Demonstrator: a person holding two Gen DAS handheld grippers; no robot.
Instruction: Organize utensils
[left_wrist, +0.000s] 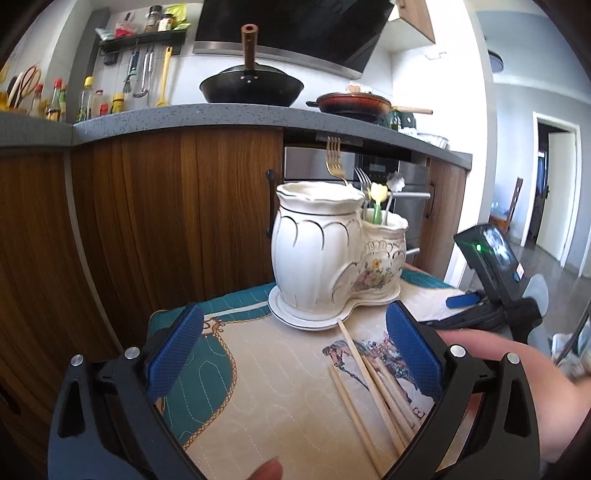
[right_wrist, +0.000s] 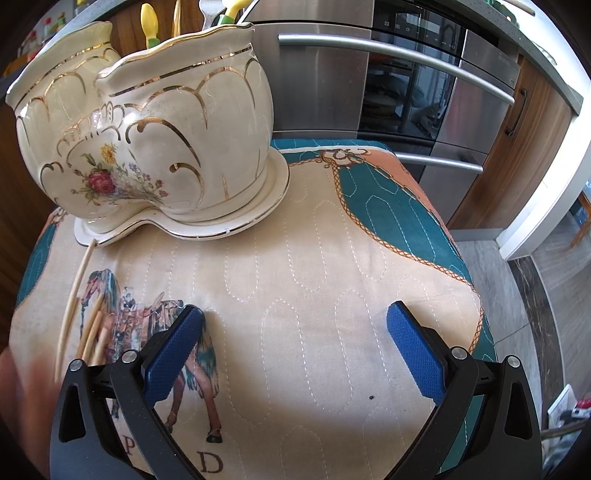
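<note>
A cream ceramic utensil holder (left_wrist: 325, 251) with two pots stands on its saucer at the far side of a quilted mat (left_wrist: 273, 380). Forks (left_wrist: 334, 158) and a yellow-topped utensil (left_wrist: 378, 197) stick out of its smaller pot. Several wooden chopsticks (left_wrist: 373, 380) lie loose on the mat, under my left gripper's right finger. My left gripper (left_wrist: 293, 350) is open and empty above the mat. In the right wrist view the holder (right_wrist: 147, 133) is at upper left and the chopsticks (right_wrist: 88, 325) lie at far left. My right gripper (right_wrist: 295, 354) is open and empty, to their right.
Wooden cabinets (left_wrist: 166, 221) and a steel oven (right_wrist: 424, 92) stand behind the mat. A wok (left_wrist: 251, 86) and a pan (left_wrist: 354, 103) sit on the counter above. The mat's edge (right_wrist: 476, 295) drops to the floor at right. The right gripper's body (left_wrist: 495, 266) shows in the left view.
</note>
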